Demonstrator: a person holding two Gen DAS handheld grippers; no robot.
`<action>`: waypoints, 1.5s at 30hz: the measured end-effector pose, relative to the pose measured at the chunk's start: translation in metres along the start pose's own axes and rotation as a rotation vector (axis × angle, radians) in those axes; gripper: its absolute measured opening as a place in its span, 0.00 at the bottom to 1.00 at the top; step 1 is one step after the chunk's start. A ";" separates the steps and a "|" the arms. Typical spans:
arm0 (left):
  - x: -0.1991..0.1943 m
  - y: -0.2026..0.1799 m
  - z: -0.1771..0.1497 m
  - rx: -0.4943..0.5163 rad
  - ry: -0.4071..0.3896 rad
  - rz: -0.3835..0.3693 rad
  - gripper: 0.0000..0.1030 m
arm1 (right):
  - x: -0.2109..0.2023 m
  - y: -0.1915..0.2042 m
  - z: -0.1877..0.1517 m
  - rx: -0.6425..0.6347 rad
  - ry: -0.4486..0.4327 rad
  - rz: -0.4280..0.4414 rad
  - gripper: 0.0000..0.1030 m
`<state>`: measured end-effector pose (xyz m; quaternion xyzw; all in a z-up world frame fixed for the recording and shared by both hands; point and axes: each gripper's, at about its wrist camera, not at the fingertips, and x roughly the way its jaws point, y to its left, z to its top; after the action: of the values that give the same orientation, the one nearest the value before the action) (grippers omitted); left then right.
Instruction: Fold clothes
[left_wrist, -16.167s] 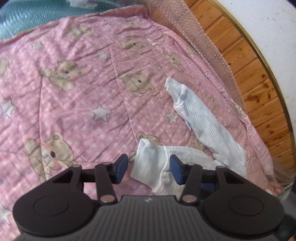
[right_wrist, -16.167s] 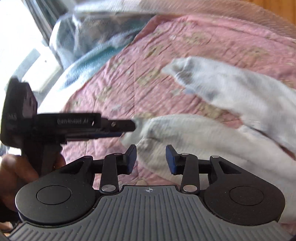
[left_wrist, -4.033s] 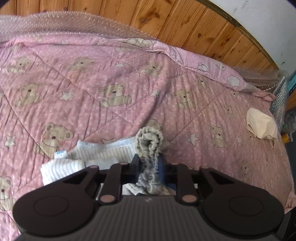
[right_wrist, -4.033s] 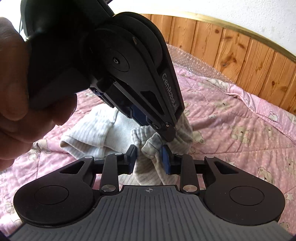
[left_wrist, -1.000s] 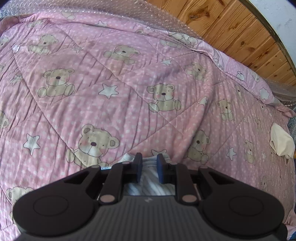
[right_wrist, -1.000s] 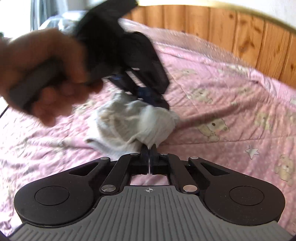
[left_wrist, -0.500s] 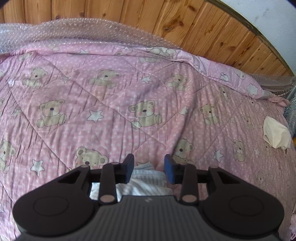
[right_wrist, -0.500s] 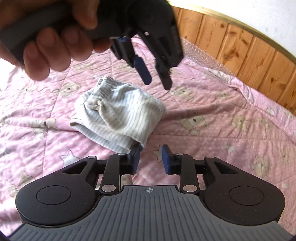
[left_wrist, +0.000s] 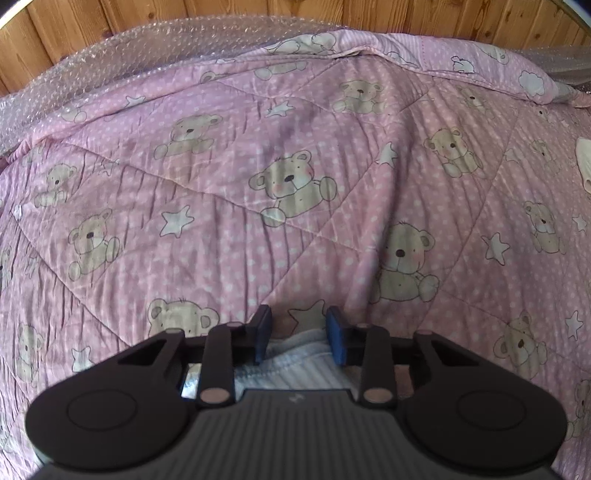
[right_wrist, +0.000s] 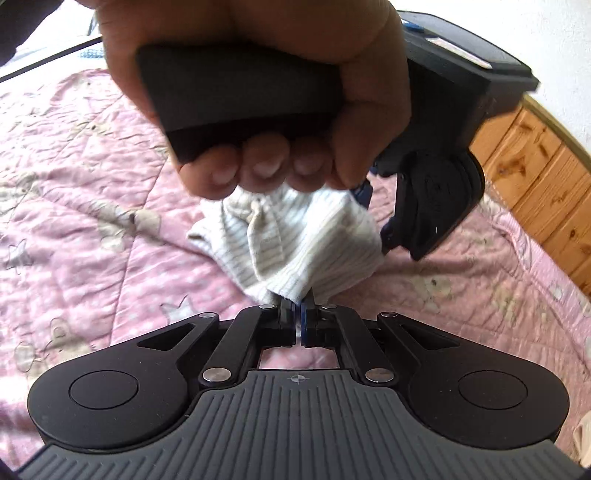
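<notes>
Lying bunched on the pink quilt (left_wrist: 229, 206), the striped white garment (right_wrist: 295, 236) is sitting directly ahead of the right tool (right_wrist: 298, 312), whose tips are pinching its near edge tight. The left tool (left_wrist: 299, 332) is hovering just above the cloth, spread wide and gripping nothing. A late fold or tidy-up seems underway; next, the right tool probably needs to carry that edge across the bundle.

The folded garment (right_wrist: 295, 236) lies on the quilt (left_wrist: 295, 184), which covers the bed. Bubble wrap (left_wrist: 147, 55) lies along the quilt's far edge, before the wooden wall (left_wrist: 110, 18).
</notes>
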<state>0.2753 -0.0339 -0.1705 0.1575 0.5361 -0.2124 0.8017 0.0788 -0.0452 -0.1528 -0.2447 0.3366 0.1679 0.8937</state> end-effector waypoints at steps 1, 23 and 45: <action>-0.001 0.003 0.000 -0.004 -0.005 -0.005 0.32 | 0.000 0.002 -0.001 -0.007 0.000 -0.008 0.00; -0.067 0.084 -0.103 -0.414 -0.084 -0.206 0.39 | 0.056 -0.126 -0.050 1.068 0.039 0.508 0.21; -0.029 0.122 -0.135 -0.759 -0.166 -0.553 0.31 | 0.087 -0.132 -0.037 1.154 0.095 0.577 0.23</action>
<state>0.2206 0.1407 -0.1915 -0.3126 0.5318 -0.2190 0.7560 0.1828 -0.1624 -0.1935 0.3685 0.4640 0.1824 0.7846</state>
